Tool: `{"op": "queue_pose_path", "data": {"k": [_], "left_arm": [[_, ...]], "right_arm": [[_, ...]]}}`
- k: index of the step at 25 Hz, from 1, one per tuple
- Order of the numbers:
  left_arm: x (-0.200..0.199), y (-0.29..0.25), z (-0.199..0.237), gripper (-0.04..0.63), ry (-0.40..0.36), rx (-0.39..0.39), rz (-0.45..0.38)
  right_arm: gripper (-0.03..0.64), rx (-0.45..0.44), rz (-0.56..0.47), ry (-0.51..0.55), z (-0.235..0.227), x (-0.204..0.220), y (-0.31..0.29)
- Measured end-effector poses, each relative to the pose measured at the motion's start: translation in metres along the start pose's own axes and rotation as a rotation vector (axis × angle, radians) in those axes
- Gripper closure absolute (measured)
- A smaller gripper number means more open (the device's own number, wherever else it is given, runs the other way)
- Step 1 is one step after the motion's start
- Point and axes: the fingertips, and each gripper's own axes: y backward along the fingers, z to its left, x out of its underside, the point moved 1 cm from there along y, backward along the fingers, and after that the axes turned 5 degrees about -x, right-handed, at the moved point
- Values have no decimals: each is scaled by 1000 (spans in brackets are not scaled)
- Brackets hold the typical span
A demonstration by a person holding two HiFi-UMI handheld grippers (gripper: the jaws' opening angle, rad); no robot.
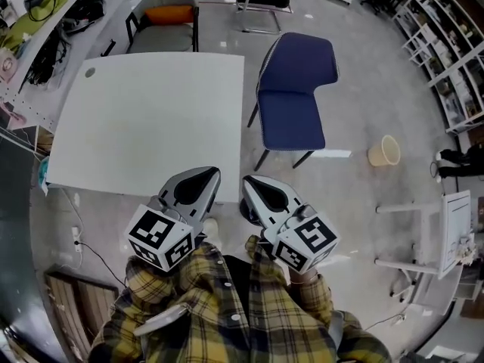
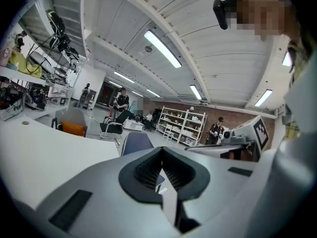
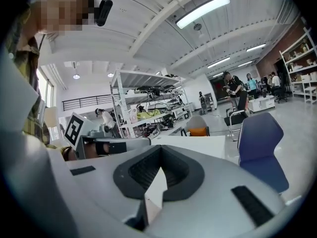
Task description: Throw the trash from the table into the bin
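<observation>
Head view — bin [image 1: 384, 151]: pale, round, upright | left gripper [image 1: 209, 174], right gripper [image 1: 250, 181]: jaws pressed together

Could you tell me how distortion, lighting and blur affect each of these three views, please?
Head view: fisheye bends the white table edges; even light, sharp. Left gripper view: ceiling lights glare, the left gripper soft. Right gripper view: strong curvature, dark corners, bright ceiling strip.

Chair [image 1: 295, 89] between table [image 1: 151, 119] and bin [image 1: 384, 151]
</observation>
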Motion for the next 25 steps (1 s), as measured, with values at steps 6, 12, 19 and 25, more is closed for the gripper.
{"op": "queue_pose_path", "data": {"k": [6, 12, 19, 25], "left_arm": [[0, -5, -3, 586, 11, 49, 6], [1, 0, 4, 586, 22, 50, 8], [-2, 3, 7, 586, 22, 50, 5], [3, 5, 12, 586, 17, 46, 9]], "right_arm": [[618, 7, 35, 11, 0, 6, -6], [618, -4, 55, 10, 3, 9, -17], [618, -6, 49, 10, 5, 6, -20], [618, 0, 38, 8, 8, 8, -23]]}}
